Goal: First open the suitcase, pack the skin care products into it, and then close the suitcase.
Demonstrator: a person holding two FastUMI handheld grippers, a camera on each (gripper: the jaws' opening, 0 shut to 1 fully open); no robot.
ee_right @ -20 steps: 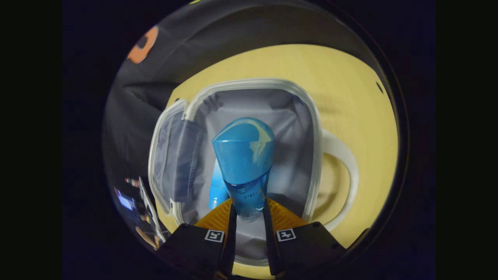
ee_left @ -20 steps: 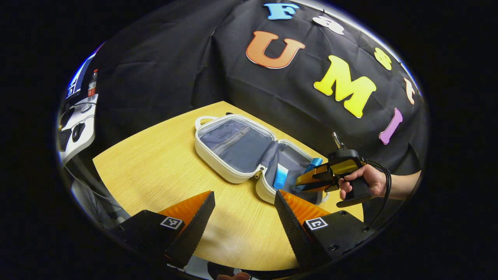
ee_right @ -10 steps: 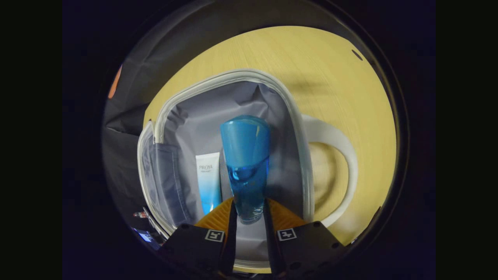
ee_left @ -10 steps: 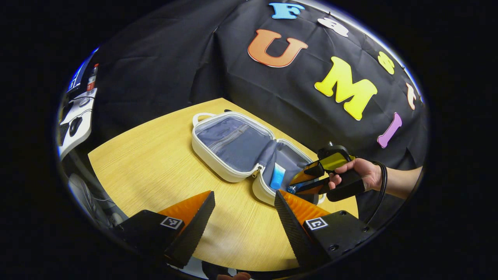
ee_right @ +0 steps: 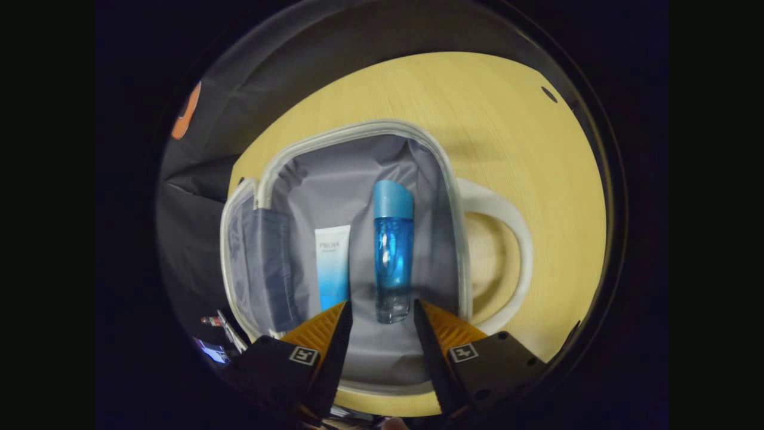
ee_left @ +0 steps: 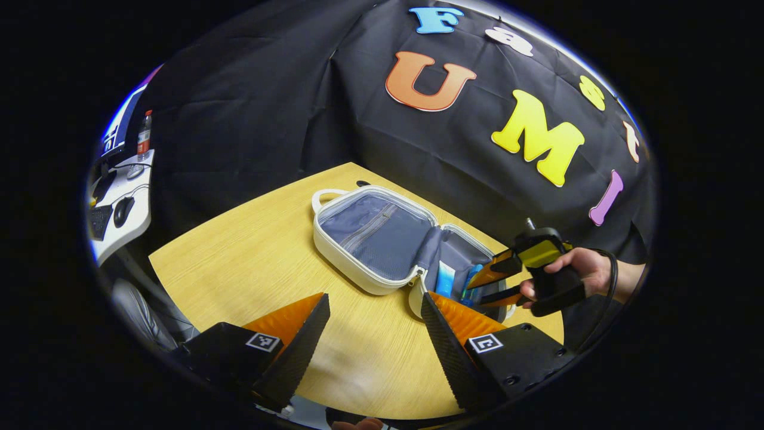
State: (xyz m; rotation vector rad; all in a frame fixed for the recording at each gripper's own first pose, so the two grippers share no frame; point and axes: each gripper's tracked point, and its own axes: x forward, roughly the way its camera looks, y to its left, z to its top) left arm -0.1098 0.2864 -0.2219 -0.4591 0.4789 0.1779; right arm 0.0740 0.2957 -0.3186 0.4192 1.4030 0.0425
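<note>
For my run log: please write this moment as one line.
white suitcase open | blue bottle, white-blue tube inside | right gripper open | left gripper open

Bottle (ee_right: 393,251) and tube (ee_right: 332,266) crowd the suitcase (ee_right: 358,134) half.

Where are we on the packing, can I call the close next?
Done: the suitcase lies open on the table, and the blue bottle and the white-and-blue tube lie side by side in its compartment. In hand: nothing; the right gripper is open just short of the bottle, and the left gripper is open over the table. Left: closing the suitcase.
</note>
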